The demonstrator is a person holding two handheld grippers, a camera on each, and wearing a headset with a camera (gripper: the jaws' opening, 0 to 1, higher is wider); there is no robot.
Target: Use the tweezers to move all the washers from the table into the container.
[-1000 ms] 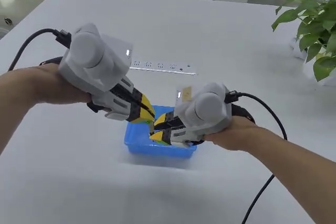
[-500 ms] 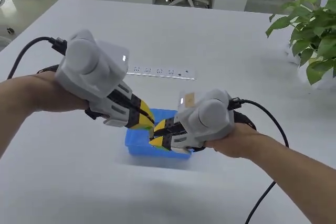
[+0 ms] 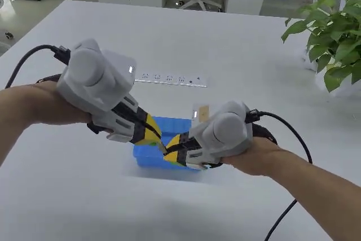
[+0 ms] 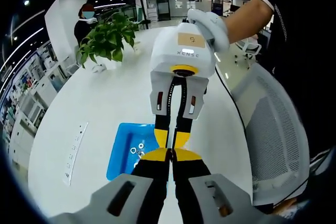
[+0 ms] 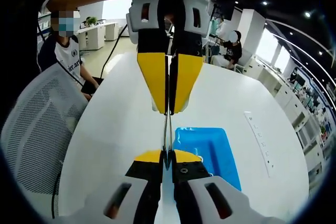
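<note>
The blue container (image 3: 176, 125) sits on the white table (image 3: 237, 55), and several small washers (image 4: 139, 148) lie inside it. My two grippers meet tip to tip just above its near side. The left gripper (image 3: 153, 135) comes in from the left and the right gripper (image 3: 171, 147) from the right. In the right gripper view the thin metal tweezers (image 5: 166, 129) run from my right gripper (image 5: 167, 157) into the opposite yellow jaws, and both pairs of jaws are shut on them. In the left gripper view my left gripper (image 4: 171, 154) nearly touches the right one's tips, with the container (image 4: 122, 157) below.
A white power strip (image 3: 169, 78) lies beyond the container. A potted plant (image 3: 333, 32) stands at the far right of the table. Cables trail from both grippers. A mesh chair (image 4: 278, 129) stands beside the table, with people in the room behind.
Both grippers stay tip to tip over the container and have sunk slightly toward its near edge. The head camera has shifted a little.
</note>
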